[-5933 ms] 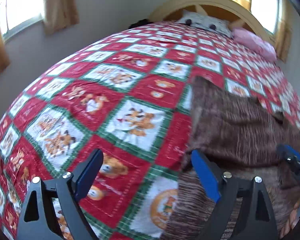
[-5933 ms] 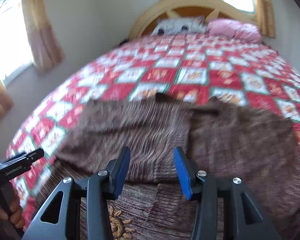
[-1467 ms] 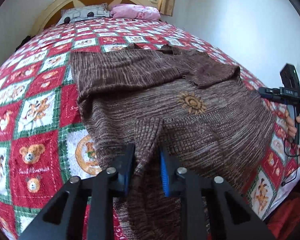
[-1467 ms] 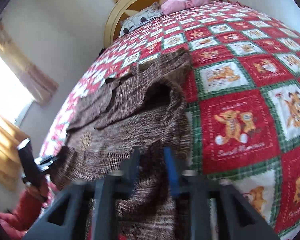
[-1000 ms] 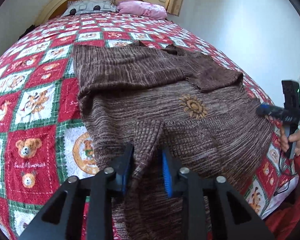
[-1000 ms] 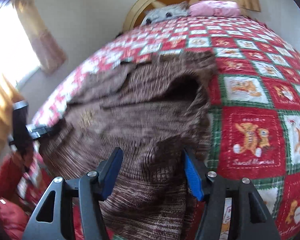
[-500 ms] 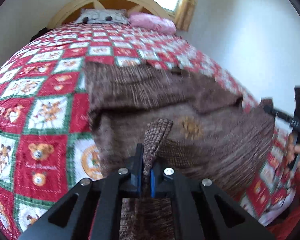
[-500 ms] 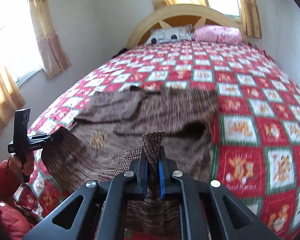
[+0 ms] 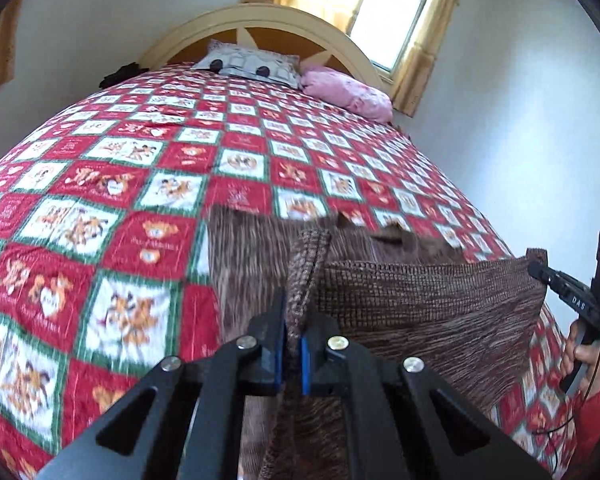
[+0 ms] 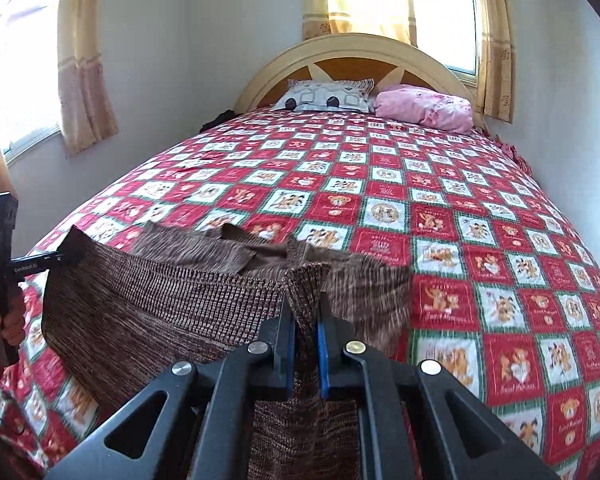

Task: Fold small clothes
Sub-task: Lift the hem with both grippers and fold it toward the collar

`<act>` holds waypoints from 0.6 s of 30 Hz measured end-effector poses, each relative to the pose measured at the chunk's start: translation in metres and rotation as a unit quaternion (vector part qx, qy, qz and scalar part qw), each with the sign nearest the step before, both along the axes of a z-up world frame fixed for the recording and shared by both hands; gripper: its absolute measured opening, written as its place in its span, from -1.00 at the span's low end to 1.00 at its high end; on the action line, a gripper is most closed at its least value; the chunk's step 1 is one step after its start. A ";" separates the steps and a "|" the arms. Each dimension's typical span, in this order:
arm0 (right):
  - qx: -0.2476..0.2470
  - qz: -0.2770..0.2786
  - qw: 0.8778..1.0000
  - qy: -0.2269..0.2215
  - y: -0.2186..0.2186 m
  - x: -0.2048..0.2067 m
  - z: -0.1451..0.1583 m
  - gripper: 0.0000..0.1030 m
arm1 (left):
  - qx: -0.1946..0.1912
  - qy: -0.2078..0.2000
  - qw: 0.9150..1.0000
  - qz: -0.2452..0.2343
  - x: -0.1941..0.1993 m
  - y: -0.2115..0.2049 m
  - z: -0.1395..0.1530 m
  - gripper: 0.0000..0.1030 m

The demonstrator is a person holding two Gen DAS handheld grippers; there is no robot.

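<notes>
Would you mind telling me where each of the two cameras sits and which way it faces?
Left wrist view: on the left gripper, facing up the bed to the cream arched headboard; the right gripper and its hand show at right.
Right wrist view: on the right gripper, facing the same way; the left gripper shows at left.
Shared: brown knitted sweater pinched at its hem by both, red checked quilt, pink pillow.

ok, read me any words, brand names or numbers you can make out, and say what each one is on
"DAS": white letters on the right gripper body, left wrist view; any further letters are hidden.
Left gripper: white lettering, too small to read.
Quilt: script in the red squares, too blurred to read.
</notes>
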State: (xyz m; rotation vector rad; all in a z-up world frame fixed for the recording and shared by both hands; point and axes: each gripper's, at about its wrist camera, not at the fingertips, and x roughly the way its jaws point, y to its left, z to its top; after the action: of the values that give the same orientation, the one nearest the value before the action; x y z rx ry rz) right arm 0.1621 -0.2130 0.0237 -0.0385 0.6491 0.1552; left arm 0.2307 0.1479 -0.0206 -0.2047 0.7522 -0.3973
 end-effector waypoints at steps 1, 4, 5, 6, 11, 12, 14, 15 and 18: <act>-0.003 -0.003 1.000 -0.001 0.000 0.007 0.000 -0.85 | 0.001 -0.001 1.000 0.003 0.003 0.000 0.001 -0.88; -0.012 -0.013 1.000 -0.005 -0.001 0.031 -0.001 -0.85 | 0.003 0.000 1.000 0.015 0.025 -0.003 0.001 -0.88; -0.016 -0.016 1.000 -0.006 -0.001 0.040 -0.001 -0.85 | 0.002 0.003 1.000 0.018 0.031 -0.003 0.000 -0.88; -0.022 -0.017 1.000 -0.006 0.000 0.047 -0.002 -0.85 | 0.000 0.005 1.000 0.021 0.037 -0.004 -0.001 -0.88; -0.043 -0.028 0.999 -0.006 0.000 0.082 -0.011 -0.85 | -0.006 0.017 0.999 0.036 0.069 -0.008 -0.011 -0.88; -0.042 -0.031 0.999 -0.005 -0.001 0.089 -0.014 -0.85 | -0.007 0.022 0.999 0.037 0.075 -0.010 -0.014 -0.88; -0.039 -0.041 0.998 -0.002 -0.005 0.104 -0.021 -0.85 | -0.001 0.028 0.999 0.044 0.088 -0.014 -0.021 -0.88; -0.038 -0.045 0.998 0.000 -0.006 0.109 -0.024 -0.85 | 0.002 0.029 0.998 0.047 0.092 -0.016 -0.023 -0.88; -0.036 -0.058 0.998 0.002 -0.011 0.126 -0.038 -0.85 | -0.001 0.039 0.997 0.061 0.108 -0.017 -0.034 -0.88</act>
State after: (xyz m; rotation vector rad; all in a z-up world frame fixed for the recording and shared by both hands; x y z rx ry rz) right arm 0.2876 -0.2236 -0.0141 -0.0700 0.6587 0.0187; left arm 0.3387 0.1309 -0.0550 -0.2693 0.8123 -0.2749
